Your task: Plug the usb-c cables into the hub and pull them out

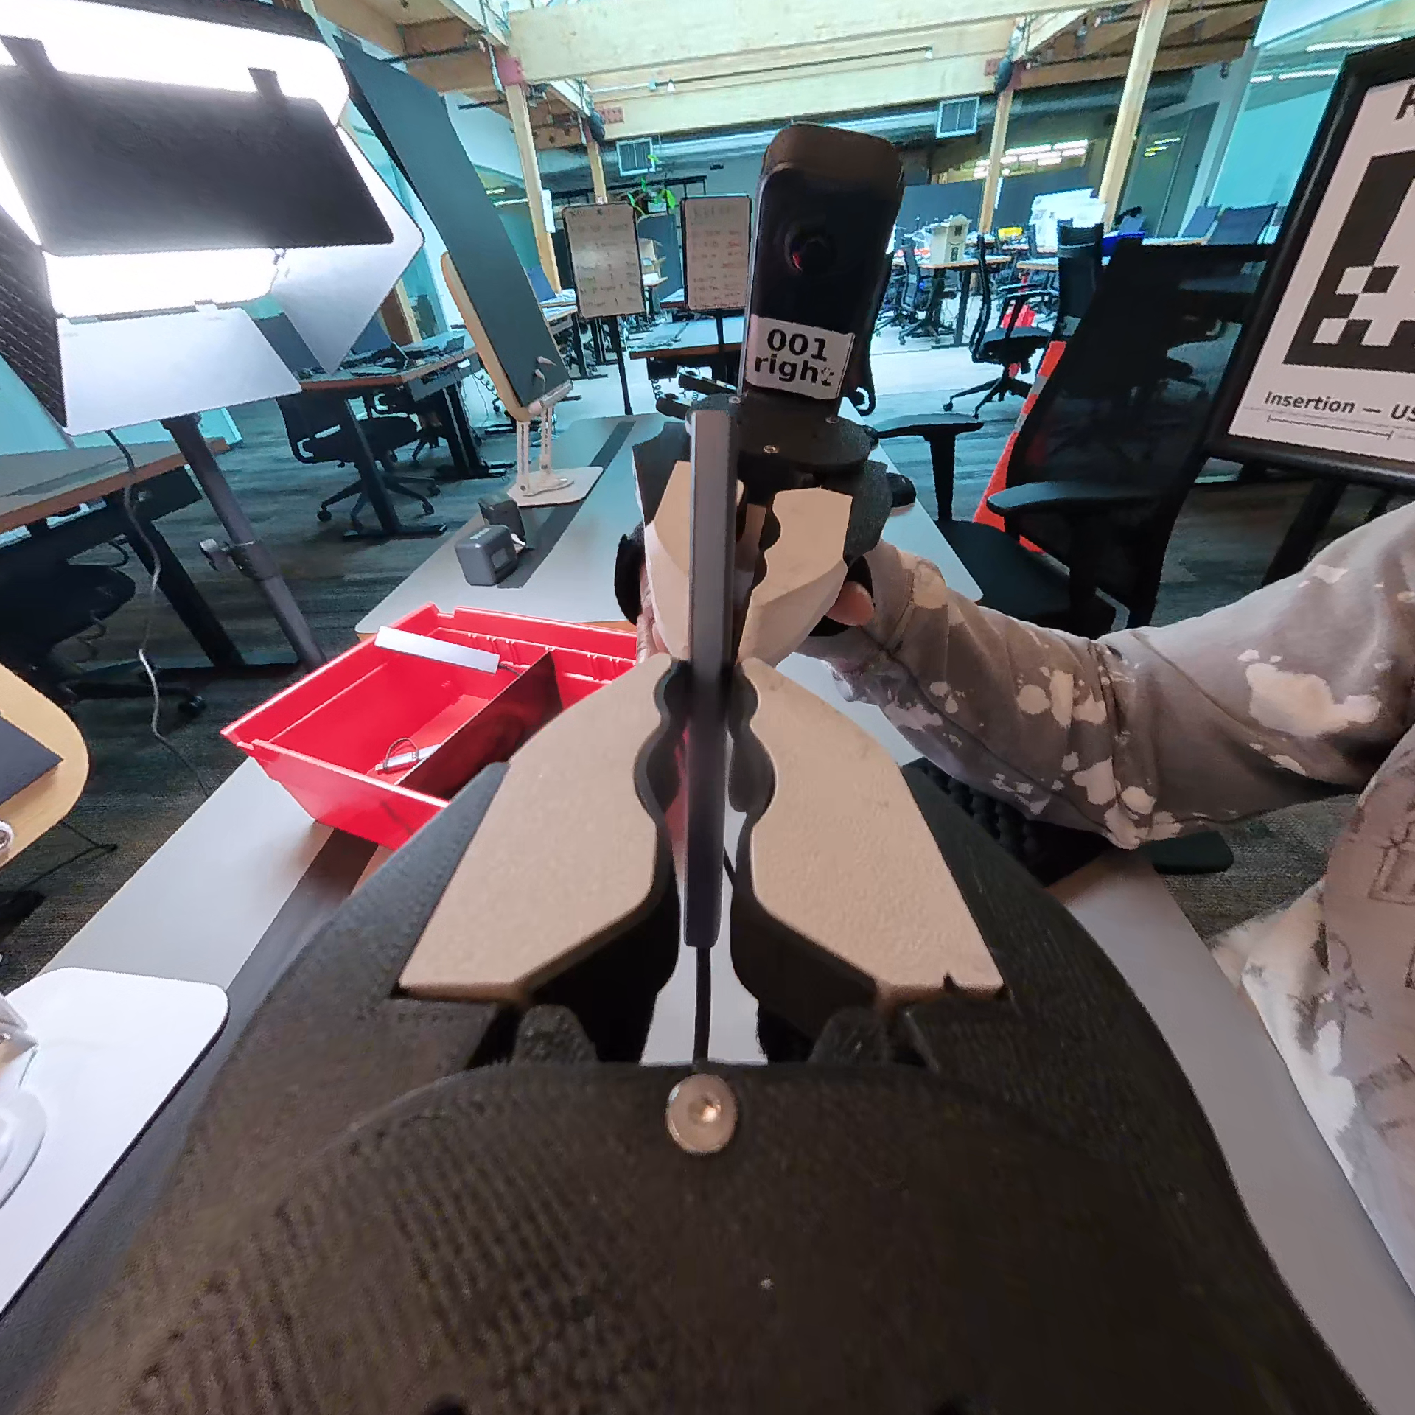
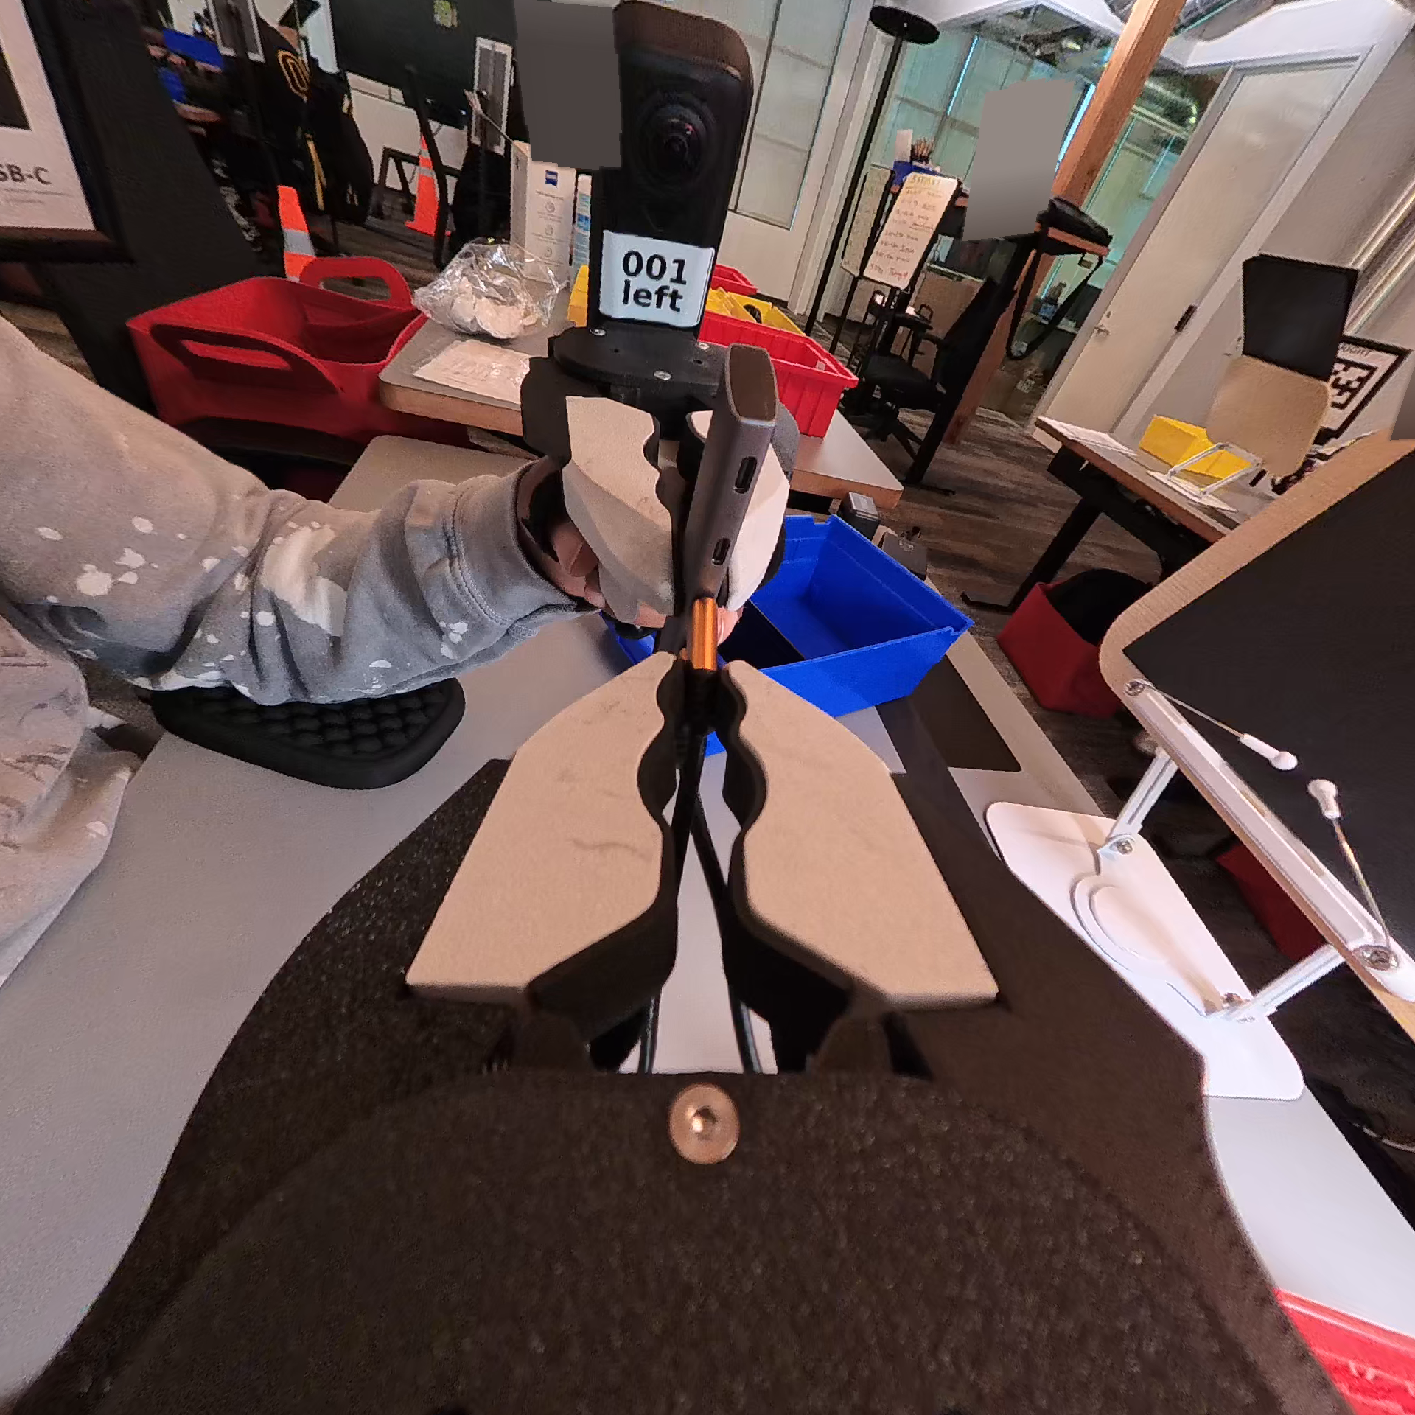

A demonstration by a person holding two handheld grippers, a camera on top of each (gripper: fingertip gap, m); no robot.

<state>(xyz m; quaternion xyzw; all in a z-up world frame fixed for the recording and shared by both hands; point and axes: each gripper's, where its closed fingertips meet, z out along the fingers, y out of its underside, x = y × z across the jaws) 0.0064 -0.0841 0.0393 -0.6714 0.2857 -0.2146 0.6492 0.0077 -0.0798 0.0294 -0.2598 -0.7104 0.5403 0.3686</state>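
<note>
My left gripper (image 1: 703, 674) is shut on a long dark grey hub (image 1: 708, 574), held upright and edge-on above the grey table (image 1: 230, 880). The hub's black lead (image 1: 700, 1003) hangs down between my fingers. My right gripper (image 2: 700, 674) is shut on a black USB-C cable (image 2: 684, 827) just behind its orange plug (image 2: 702, 635). The plug's tip meets the low end of the hub (image 2: 727, 475), under two free ports; how deep it sits is hidden. The two grippers face each other, the right gripper (image 1: 735, 605) behind the hub, the left gripper (image 2: 693, 536) around it.
A red bin (image 1: 344, 735) with a divider, a silver bar and a small cable stands on the table's left. A blue bin (image 2: 842, 612) stands behind the hub. A black bumpy pad (image 2: 306, 727) lies under the person's sleeve (image 2: 230, 551). A white stand base (image 2: 1133, 919) sits right. Both grippers' tips are close together, under 4 cm apart.
</note>
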